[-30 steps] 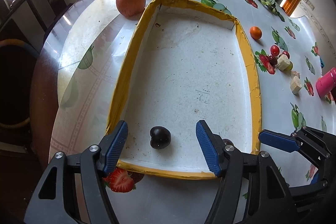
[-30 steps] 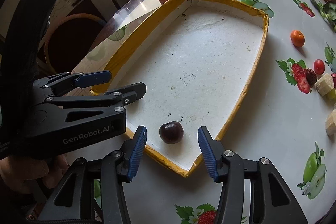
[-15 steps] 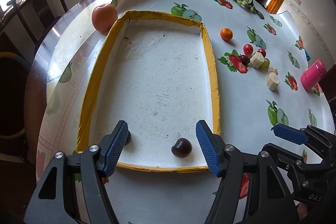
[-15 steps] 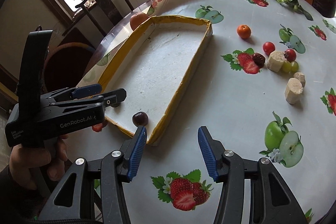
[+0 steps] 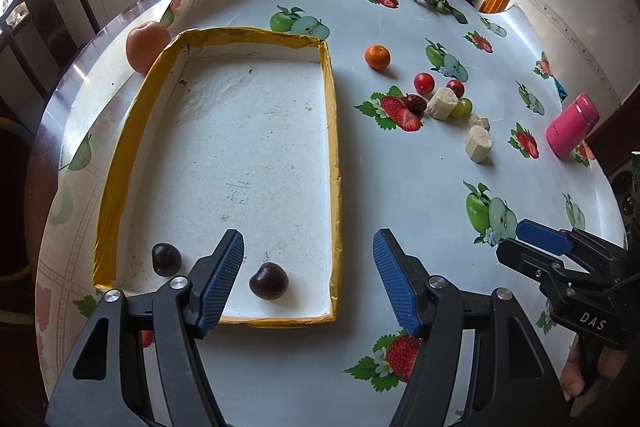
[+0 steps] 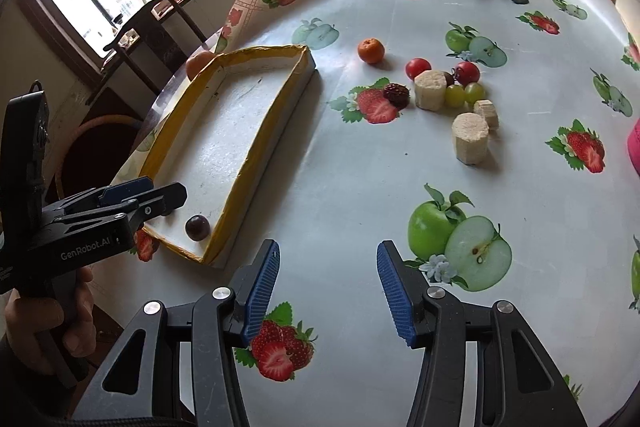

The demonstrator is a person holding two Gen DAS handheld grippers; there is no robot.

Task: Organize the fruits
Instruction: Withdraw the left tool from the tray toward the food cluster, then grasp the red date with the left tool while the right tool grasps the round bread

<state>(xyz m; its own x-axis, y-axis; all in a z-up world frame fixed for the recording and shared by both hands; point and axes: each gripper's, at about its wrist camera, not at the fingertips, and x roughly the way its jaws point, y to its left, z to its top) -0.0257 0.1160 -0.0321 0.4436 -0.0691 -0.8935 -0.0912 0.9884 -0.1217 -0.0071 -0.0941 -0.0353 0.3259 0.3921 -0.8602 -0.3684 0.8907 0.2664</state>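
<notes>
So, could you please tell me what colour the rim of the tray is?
Yellow: the tray's rim is wrapped in yellow tape around a white inside, clearest in the left wrist view.

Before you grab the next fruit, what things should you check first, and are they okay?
1. Right gripper open and empty: ok.
2. Left gripper open and empty: ok.
3. Two dark cherries already inside the tray: ok.
4. Room left in the tray: ok.
5. Loose fruit, such as the small orange and red tomato, easy to reach: ok.
6. Big peach outside the tray: not ok.
</notes>
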